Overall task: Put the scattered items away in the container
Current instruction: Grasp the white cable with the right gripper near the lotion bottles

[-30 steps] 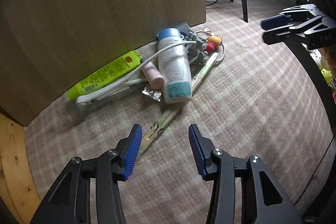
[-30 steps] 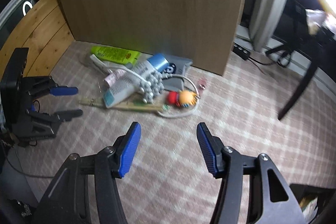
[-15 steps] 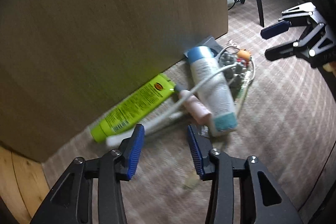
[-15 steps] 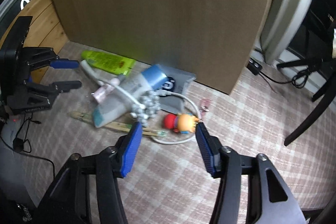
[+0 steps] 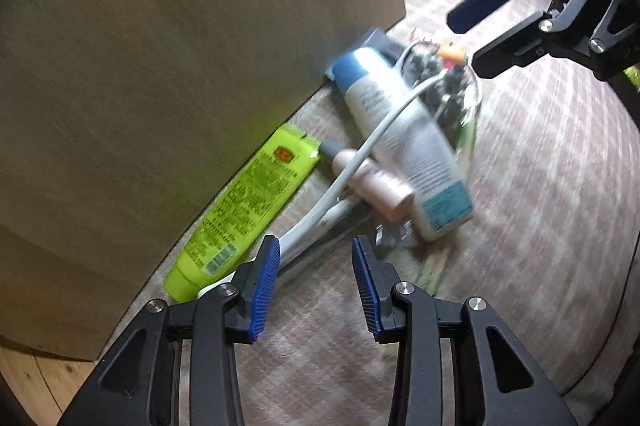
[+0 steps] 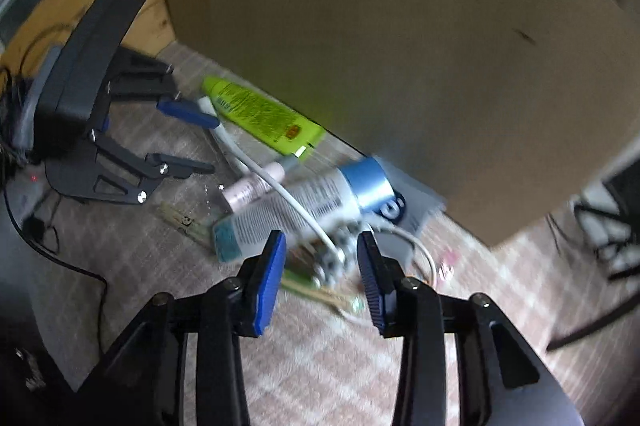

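Note:
A pile of items lies on the checked cloth against a big cardboard box point(image 5: 160, 46): a lime-green tube point(image 5: 248, 206), a white bottle with a blue cap point(image 5: 400, 130), a small pink bottle point(image 5: 372, 182), a white cable point(image 5: 360, 162), a grey beaded item point(image 6: 340, 246) and wooden sticks point(image 6: 188, 224). My left gripper point(image 5: 314, 282) is open, its fingers just short of the white cable end and the green tube's base. My right gripper point(image 6: 320, 278) is open, its fingers on either side of the grey beaded item. Both views are blurred.
The cardboard box point(image 6: 400, 26) stands right behind the pile. A grey flat pouch point(image 6: 404, 206) lies under the blue cap. Wooden floor point(image 6: 132, 6) shows at the left past the cloth. A dark chair leg point(image 6: 592, 326) stands at the right.
Both grippers have moved in closer to the pile, still open. The left one now sits at the green tube's end; the right one now straddles the beaded item.

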A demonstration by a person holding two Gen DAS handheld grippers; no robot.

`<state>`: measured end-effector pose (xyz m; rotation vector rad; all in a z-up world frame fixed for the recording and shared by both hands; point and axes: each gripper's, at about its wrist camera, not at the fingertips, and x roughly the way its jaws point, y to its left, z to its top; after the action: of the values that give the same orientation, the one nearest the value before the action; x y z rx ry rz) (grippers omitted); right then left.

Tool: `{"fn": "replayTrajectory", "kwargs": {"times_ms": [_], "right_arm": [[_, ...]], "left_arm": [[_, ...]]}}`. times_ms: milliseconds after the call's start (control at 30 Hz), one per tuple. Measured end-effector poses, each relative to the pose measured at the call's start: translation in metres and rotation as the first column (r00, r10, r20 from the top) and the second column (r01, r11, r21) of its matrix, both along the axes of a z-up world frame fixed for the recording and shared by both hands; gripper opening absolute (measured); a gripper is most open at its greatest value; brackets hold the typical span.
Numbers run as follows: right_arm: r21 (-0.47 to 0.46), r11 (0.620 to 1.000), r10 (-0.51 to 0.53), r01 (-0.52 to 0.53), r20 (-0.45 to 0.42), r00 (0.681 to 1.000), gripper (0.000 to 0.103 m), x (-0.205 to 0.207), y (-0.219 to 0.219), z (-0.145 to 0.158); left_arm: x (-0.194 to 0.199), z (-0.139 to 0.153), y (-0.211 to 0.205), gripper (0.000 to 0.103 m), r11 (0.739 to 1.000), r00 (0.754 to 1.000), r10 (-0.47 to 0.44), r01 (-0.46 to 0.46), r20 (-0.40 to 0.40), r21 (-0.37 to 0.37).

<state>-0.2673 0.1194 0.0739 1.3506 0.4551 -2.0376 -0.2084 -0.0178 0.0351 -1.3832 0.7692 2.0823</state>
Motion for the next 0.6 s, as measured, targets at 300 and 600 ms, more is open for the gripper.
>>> {"fn": "replayTrajectory", "kwargs": {"times_ms": [300, 600], "right_arm": [[0.110, 0.990, 0.090, -0.092, 0.025, 0.996, 0.024, -0.011, -0.025, -0.027], [0.153, 0.973, 0.169, -0.173, 0.039, 0.985, 0.013, 0.009, -0.034, -0.031]], "left_arm": [[-0.007, -0.006, -0.009, 0.037, 0.998, 0.999, -0.043, 0.044, 0.030, -0.036], [0.009, 0.010, -0.026, 0.037, 0.999, 0.998, -0.032, 0.033, 0.049, -0.027]]}}
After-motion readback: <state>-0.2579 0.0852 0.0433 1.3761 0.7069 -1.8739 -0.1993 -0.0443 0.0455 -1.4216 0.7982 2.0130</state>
